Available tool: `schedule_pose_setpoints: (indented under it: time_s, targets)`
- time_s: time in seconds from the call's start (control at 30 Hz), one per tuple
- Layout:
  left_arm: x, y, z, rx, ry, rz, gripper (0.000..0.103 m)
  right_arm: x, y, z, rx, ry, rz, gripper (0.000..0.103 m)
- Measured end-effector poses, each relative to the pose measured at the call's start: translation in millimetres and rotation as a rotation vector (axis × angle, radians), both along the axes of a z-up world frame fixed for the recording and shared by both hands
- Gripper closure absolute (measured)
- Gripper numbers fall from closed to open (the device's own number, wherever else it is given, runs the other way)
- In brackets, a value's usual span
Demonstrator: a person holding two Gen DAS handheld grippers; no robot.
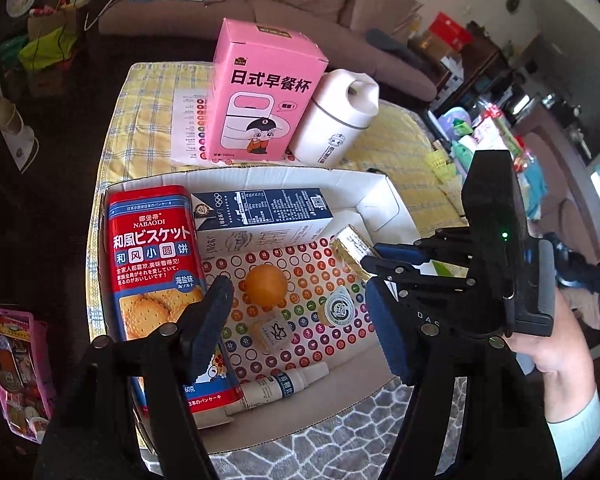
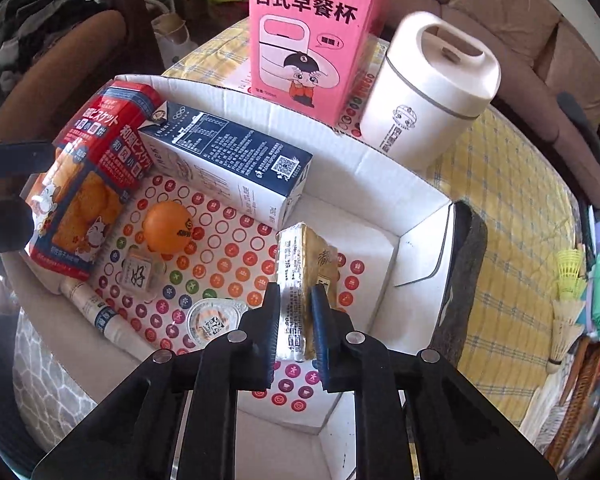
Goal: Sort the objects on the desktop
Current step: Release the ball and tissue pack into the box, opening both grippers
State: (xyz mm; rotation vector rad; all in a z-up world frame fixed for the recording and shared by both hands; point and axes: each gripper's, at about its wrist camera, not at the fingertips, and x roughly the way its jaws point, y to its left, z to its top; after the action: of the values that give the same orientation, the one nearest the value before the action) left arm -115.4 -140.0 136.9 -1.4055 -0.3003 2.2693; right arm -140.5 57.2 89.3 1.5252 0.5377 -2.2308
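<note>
Right wrist view: the right claw (image 2: 295, 320) is pinching a gold foil packet (image 2: 305, 276) between its two fingers, pressed on the packet's long flat sides. The packet stands on its narrow edge, long axis running away from the claw toward the milk carton (image 2: 236, 168), far end tilted a bit up. It is inside the white cardboard tray (image 2: 416, 216), near the right wall, over the dotted sheet (image 2: 228, 256) that lines the tray floor.

Left of the packet, w/ some open floor between, are an orange ball (image 2: 168, 226), a small clear cube (image 2: 137, 274), a round sealed cup (image 2: 212, 320) and a white tube (image 2: 100, 312). The red biscuit pack (image 2: 88, 184) leans at the tray's left side, touching the carton. Right of the packet the floor is bare up to the wall; room there is narrow.

Behind the tray, on the tabletop w/ yellow check cloth (image 2: 508, 208), stand a pink box (image 2: 312, 40) and a white lidded jar (image 2: 432, 92), just beside each other.

Left wrist view: the left claw (image 1: 300, 312) is spread wide, hovering above the tray (image 1: 376, 196) over the ball (image 1: 266, 284), holding nothing. The right claw (image 1: 370, 264) shows from the side, gripping the packet (image 1: 350, 246) near the tray's right side.
</note>
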Motion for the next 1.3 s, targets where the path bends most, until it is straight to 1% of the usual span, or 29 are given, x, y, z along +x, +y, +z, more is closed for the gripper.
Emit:
schedule_pose_setpoints:
  time_s: [0.13,0.23,0.27,0.33,0.4,0.43,0.47,0.53,0.63,0.7,0.77,0.8,0.87,0.93,0.97,1.03,1.1,1.13,1.2,1.23,1.27,1.3]
  targets:
    - [3.3,-4.9,2.7,0.014,0.004,0.008,0.037,0.5,-27.2,2.6,-0.100,-0.046,0.069,0.089]
    - [4.3,-10.2,3.3,0.017,0.002,0.018,0.037,3.7,-39.9,14.8,-0.234,-0.086,0.087,0.089]
    - [4.7,-11.5,3.5,0.015,0.001,0.020,0.037,2.7,-41.1,19.1,-0.250,-0.081,0.077,0.089]
    - [5.4,-14.1,3.8,0.013,0.000,0.024,0.037,-0.4,-40.7,24.9,-0.224,-0.049,0.028,0.087]
    - [6.6,-16.6,4.8,0.015,-0.001,0.025,0.037,-7.2,-34.9,21.5,-0.166,-0.054,-0.027,0.072]
    - [7.5,-17.2,5.5,0.018,0.000,0.026,0.037,-12.0,-29.1,15.0,-0.120,-0.067,-0.061,0.047]
    - [8.5,-17.8,6.1,0.021,0.000,0.026,0.037,-12.1,-22.7,9.7,-0.090,-0.088,-0.089,0.031]
    - [10.9,-17.3,7.5,0.029,0.002,0.018,0.037,-9.9,-9.0,0.2,-0.076,-0.122,-0.127,0.032]
    - [13.3,-13.4,7.9,0.035,0.007,0.006,0.035,-7.4,3.2,-14.4,-0.131,-0.198,-0.162,0.032]
    - [13.8,-10.1,6.8,0.045,0.001,0.001,0.035,-10.2,3.5,-25.3,-0.123,-0.239,-0.169,0.036]
    - [14.7,-6.5,6.2,0.047,-0.002,-0.007,0.035,-13.9,3.3,-32.2,-0.106,-0.250,-0.178,0.049]
    - [15.2,-5.0,6.3,0.046,-0.002,-0.011,0.035,-16.9,4.2,-35.4,-0.112,-0.259,-0.187,0.052]
    - [15.9,-4.2,7.2,0.045,0.000,-0.016,0.035,-21.1,5.9,-36.5,-0.153,-0.263,-0.190,0.060]
    - [15.7,-4.9,8.3,0.045,0.002,-0.016,0.034,-22.3,1.8,-32.4,-0.212,-0.235,-0.148,0.063]
    - [15.0,-5.0,8.2,0.046,0.002,-0.015,0.034,-20.1,-4.1,-29.1,-0.209,-0.209,-0.116,0.065]
    - [13.1,-5.4,7.3,0.045,-0.002,-0.012,0.034,-13.2,-22.2,-26.1,-0.146,-0.178,-0.030,0.065]
    - [9.6,-4.9,4.6,0.039,-0.013,-0.008,0.034,-9.7,-39.5,-28.9,-0.061,-0.143,0.040,0.066]
    - [8.2,-4.1,3.4,0.029,-0.016,-0.004,0.034,-8.9,-45.7,-29.9,-0.009,-0.120,0.056,0.068]
    - [7.1,-1.3,2.4,-0.007,-0.007,0.005,0.032,-9.8,-52.7,-32.4,0.097,-0.068,0.058,0.067]
    - [7.6,0.1,2.0,-0.029,0.002,0.008,0.029,-10.3,-53.3,-32.7,0.110,-0.062,0.052,0.056]
    - [8.5,1.4,2.0,-0.046,0.010,0.011,0.028,-10.4,-51.8,-31.3,0.094,-0.058,0.037,0.053]
    - [9.9,2.7,2.1,-0.055,0.016,0.011,0.027,-10.6,-48.6,-29.2,0.066,-0.061,0.016,0.053]
